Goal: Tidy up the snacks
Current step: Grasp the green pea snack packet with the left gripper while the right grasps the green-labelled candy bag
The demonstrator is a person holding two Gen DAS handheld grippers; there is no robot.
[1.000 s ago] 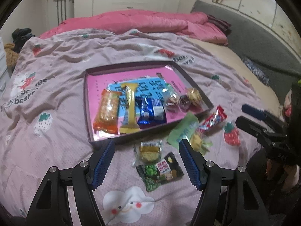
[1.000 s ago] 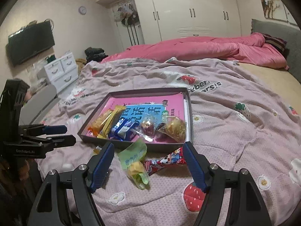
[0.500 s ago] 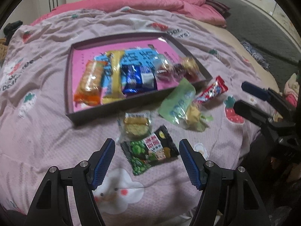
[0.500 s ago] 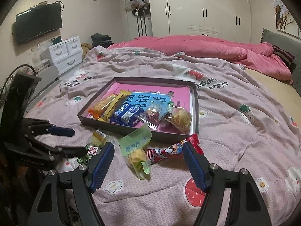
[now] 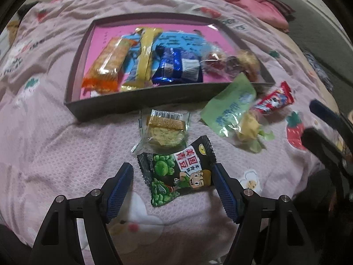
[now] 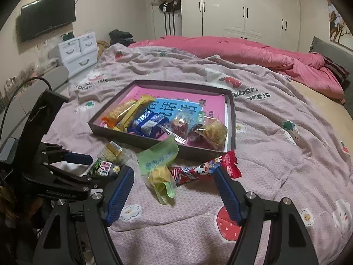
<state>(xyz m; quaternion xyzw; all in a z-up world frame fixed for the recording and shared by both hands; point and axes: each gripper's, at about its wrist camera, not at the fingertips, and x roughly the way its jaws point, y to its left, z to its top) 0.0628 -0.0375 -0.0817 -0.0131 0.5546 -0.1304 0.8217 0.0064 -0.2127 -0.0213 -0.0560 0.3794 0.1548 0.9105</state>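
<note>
mostly the scene is a pink quilt [image 5: 55, 154] printed with strawberries, spread over a bed. the landmark is a shallow dark tray [image 5: 154, 98] with a pink floor, already holding a row of wrapped snacks.

just in front of the tray's near wall lie four loose packets. largest is a pale green pouch [image 5: 231, 108], leaning on the tray's near right corner. beside it, further right of the tray, is a red candy wrapper [image 5: 275, 99]. nearer the viewer than the tray sits a black packet of green peas [image 5: 176, 172], and between it and the tray a small clear-wrapped biscuit [image 5: 165, 128].

the left gripper [image 5: 173, 187] hangs over the pea packet, its jaws opening, the packet between them but not pressed. the right gripper [image 6: 174, 190] hovers in front of the tray above the green pouch and red wrapper, jaws apart and empty.

the pea packet is probably light, puffy and slick — foil that crinkles and slides. pinching across its middle, not the thin crimped ends, seems safest; a hard squeeze could crush the contents.
</note>
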